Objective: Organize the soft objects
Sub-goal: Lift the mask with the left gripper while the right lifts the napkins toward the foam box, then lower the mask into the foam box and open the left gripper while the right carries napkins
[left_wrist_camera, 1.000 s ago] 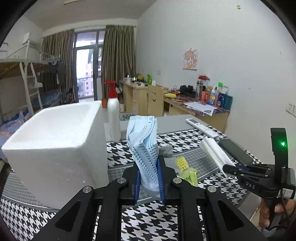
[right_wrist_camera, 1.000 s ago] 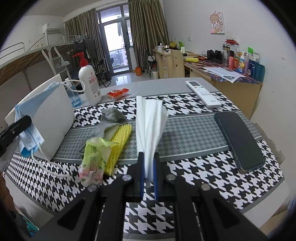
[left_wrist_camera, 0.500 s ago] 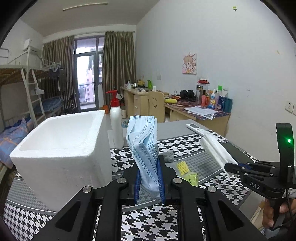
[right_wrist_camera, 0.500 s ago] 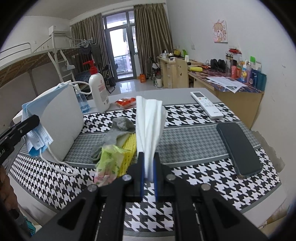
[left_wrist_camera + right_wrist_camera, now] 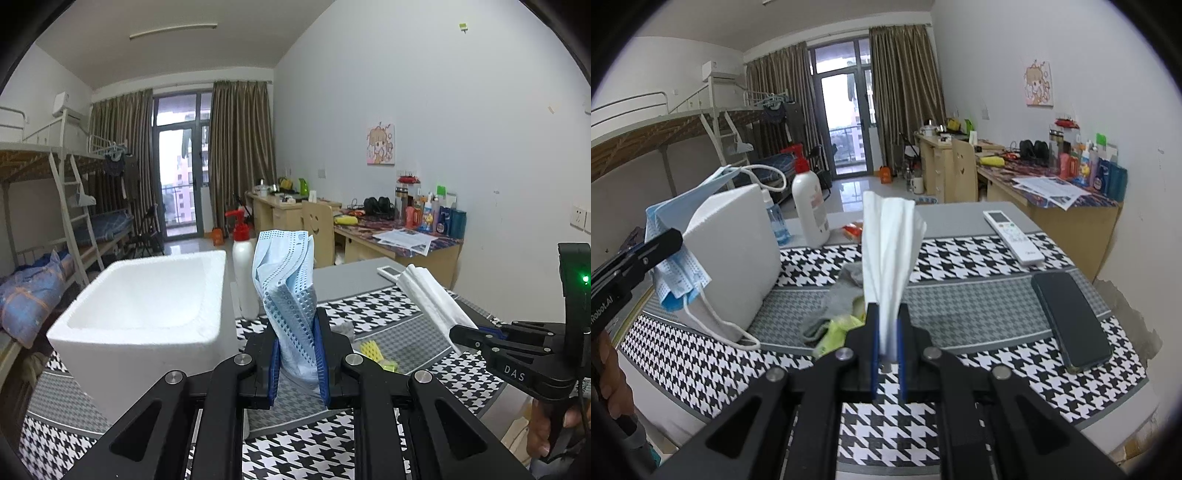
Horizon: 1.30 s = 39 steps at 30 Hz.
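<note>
Now left tool (image 5: 297, 360) pinches blue mask (image 5: 286, 291); right tool (image 5: 887, 354) pinches white tissue (image 5: 888, 251); foam box (image 5: 147, 310) interior bare.

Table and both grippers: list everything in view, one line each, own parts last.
foam box: 1, white, table's left side
pump bottle: 1, white, red pump, behind box
grey sock: 1, mid-table
yellow-green items: small heap, beside sock
remote: 1, white, far right
phone: 1, dark, right edge
face mask: 1, blue, in left gripper
tissue: 1, white, in right gripper
</note>
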Each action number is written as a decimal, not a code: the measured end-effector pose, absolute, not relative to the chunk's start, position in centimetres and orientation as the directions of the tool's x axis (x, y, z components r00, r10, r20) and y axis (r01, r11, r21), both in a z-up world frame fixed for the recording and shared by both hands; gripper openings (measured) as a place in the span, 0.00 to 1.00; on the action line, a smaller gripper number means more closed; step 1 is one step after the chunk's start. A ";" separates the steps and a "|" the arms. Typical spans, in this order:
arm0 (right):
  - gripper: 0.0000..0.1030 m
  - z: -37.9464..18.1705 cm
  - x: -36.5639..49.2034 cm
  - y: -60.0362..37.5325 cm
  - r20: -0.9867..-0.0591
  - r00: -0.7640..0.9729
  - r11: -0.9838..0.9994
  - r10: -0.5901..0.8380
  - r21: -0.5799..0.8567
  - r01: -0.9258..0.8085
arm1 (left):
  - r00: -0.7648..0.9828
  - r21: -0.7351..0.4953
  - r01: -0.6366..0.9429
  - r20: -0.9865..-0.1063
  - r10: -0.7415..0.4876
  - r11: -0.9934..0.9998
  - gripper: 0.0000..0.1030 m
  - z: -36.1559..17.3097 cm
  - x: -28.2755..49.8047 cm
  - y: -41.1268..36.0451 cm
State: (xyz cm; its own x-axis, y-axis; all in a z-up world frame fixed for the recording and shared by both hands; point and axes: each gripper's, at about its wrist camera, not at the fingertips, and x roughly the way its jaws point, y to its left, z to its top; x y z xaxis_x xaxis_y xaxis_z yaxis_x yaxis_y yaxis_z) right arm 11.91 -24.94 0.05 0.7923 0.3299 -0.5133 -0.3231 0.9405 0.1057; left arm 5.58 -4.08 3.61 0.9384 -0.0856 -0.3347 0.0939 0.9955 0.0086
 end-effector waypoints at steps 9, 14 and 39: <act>0.10 1.9 11.5 -24.1 -0.466 0.815 0.936 0.344 0.100 -0.337 | 0.951 0.014 0.075 -0.300 -0.068 0.997 0.17 4.9 4.9 -3.4; 0.10 2.4 11.3 -23.4 -0.449 0.817 0.928 0.362 0.093 -0.360 | 0.960 0.015 0.061 -0.273 -0.054 0.998 0.17 5.6 4.4 -2.6; 0.10 5.0 12.4 -18.3 -0.399 0.789 0.877 0.467 0.091 -0.472 | 0.969 0.014 -0.041 -0.242 0.043 0.999 0.17 7.9 5.2 1.5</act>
State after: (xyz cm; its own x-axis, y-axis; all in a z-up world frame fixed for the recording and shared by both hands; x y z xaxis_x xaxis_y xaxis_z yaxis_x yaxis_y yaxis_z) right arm 12.40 -18.34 4.98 0.7894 0.4666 -0.3989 -0.4721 0.8768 0.0914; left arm 5.18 1.49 7.91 0.9692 0.0434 -0.2424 -0.0413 0.9991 0.0136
